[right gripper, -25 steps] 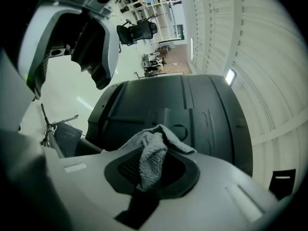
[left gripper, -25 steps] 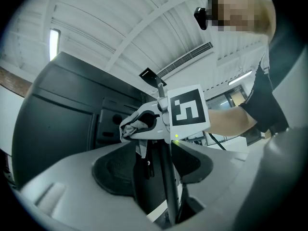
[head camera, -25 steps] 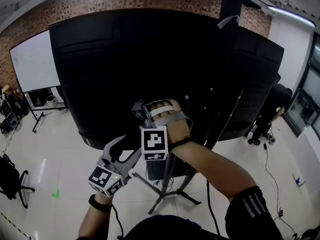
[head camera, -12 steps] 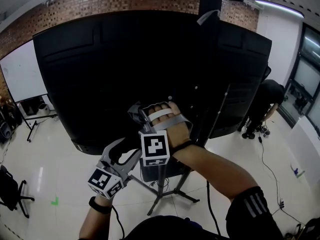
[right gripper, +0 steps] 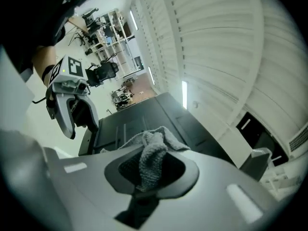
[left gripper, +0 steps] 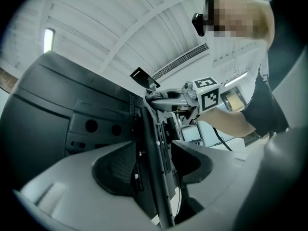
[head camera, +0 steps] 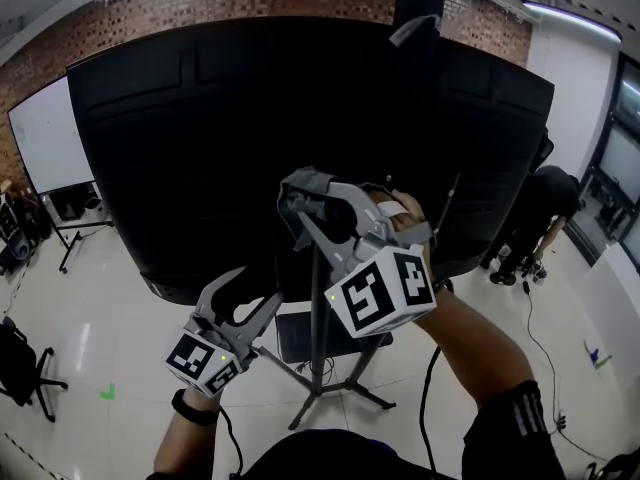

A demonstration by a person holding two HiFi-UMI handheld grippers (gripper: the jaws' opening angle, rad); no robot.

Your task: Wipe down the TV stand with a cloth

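The TV stand (head camera: 318, 363), a dark pole on splayed legs, sits at the lower centre of the head view. It is under the big black TV (head camera: 230, 138), whose back fills the upper half of the frame. The grey cloth (head camera: 303, 194) is held at centre frame in front of that back panel, well above the legs. I can't tell whether it touches the panel.

The right gripper (head camera: 300, 208) has its jaws pinched together on the cloth. In the right gripper view a fold of it is bunched between the jaws and spills over the top. The left gripper (head camera: 250, 298) hangs at lower left with its jaws wide apart and nothing in them. The left gripper view looks through that gap at the stand's upright post (left gripper: 150, 143), which the gripper doesn't seem to touch.

To my eye the wiping of the stand itself is still to be done. Doing it well would mean bringing the cloth down to the post and laying the loose overhang against the metal, not the hard jaw tips. Long strokes along the post and then out along each leg would cover it. The open left gripper could steady the post so the stand doesn't rock.
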